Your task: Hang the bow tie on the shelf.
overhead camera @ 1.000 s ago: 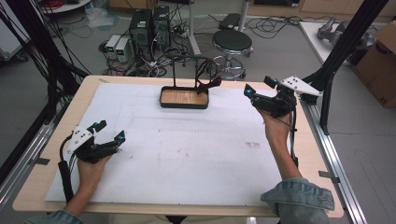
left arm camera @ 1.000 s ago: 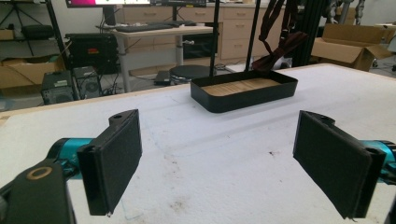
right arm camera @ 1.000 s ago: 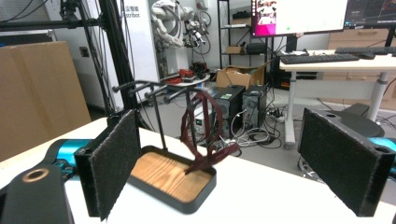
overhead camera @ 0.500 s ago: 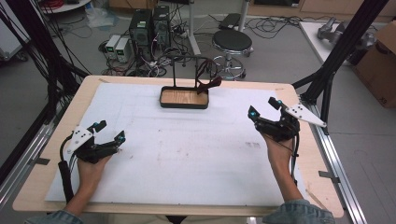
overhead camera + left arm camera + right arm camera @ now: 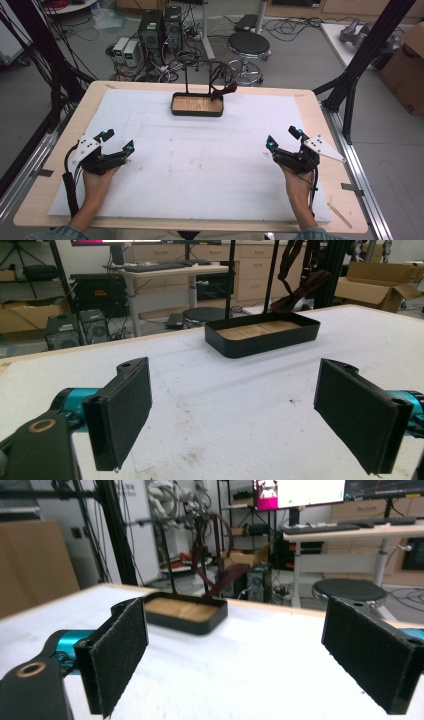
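1. Left gripper [image 5: 116, 142]: held in the person's left hand [image 5: 97, 181] at the near left of the table [image 5: 320, 120], low over the white sheet [image 5: 200, 165]. Jaws spread wide, nothing between them; in the left gripper view the two black pads [image 5: 122, 410] stand well apart with bare sheet between.
2. Right gripper [image 5: 283, 139]: held in the right hand [image 5: 296, 182] at the near right, level with the left one. Jaws likewise released and empty; wide gap in the right gripper view, pads [image 5: 120, 652] facing the tray.
3. White sheet: covers most of the table, faint stains near the middle.
4. Black tray [image 5: 197, 104]: shallow, wooden floor, at the far middle of the sheet, well apart from both grippers.
5. Black stand [image 5: 187, 75]: thin uprights rising at the tray's back edge, a dark red strap [image 5: 223, 90] hanging from it, its lower end over the tray's right rear corner.
6. Floor beyond: round stool [image 5: 248, 46], computer towers [image 5: 161, 27], loose cables.
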`<state>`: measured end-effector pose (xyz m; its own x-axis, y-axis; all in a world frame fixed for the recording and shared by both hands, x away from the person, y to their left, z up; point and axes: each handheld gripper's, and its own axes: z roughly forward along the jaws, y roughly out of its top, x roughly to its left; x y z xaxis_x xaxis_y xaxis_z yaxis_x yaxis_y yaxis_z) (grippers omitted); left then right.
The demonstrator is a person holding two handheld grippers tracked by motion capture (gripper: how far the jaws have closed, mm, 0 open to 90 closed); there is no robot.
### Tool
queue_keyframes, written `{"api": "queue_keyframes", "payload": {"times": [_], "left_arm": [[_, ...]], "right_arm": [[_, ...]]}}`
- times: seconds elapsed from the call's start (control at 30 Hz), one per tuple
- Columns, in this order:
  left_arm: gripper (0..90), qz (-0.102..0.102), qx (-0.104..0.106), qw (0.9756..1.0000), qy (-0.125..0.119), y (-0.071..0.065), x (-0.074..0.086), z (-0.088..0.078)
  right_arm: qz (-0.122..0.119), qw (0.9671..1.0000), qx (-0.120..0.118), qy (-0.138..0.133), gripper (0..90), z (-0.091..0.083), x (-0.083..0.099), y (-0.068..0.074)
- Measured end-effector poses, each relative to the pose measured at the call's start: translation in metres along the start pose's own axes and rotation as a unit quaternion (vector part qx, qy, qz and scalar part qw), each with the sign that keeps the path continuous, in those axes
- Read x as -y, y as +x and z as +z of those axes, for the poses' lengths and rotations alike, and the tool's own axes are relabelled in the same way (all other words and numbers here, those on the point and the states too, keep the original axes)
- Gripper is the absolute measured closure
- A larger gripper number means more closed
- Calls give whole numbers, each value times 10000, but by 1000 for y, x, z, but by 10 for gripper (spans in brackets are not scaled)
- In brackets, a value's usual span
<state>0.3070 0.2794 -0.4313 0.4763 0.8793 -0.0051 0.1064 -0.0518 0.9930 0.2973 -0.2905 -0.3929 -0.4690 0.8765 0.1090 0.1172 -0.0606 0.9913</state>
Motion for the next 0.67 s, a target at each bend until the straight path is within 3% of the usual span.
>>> {"api": "queue_keyframes", "payload": {"times": [0.13, 0.27, 0.33, 0.67], "left_arm": [[158, -7, 0, 10000, -3, 0, 0, 0], [158, 1, -11, 10000, -1, 0, 0, 0], [158, 2, -10, 10000, -4, 0, 0, 0], [158, -9, -27, 10000, 13, 0, 0, 0]], "right_arm": [[19, 9999, 80, 99, 104, -5, 17, 2], [200, 9981, -64, 574, 105, 0, 22, 2], [223, 9976, -96, 647, 105, 1, 23, 3], [260, 9981, -50, 565, 105, -2, 21, 2]]}}
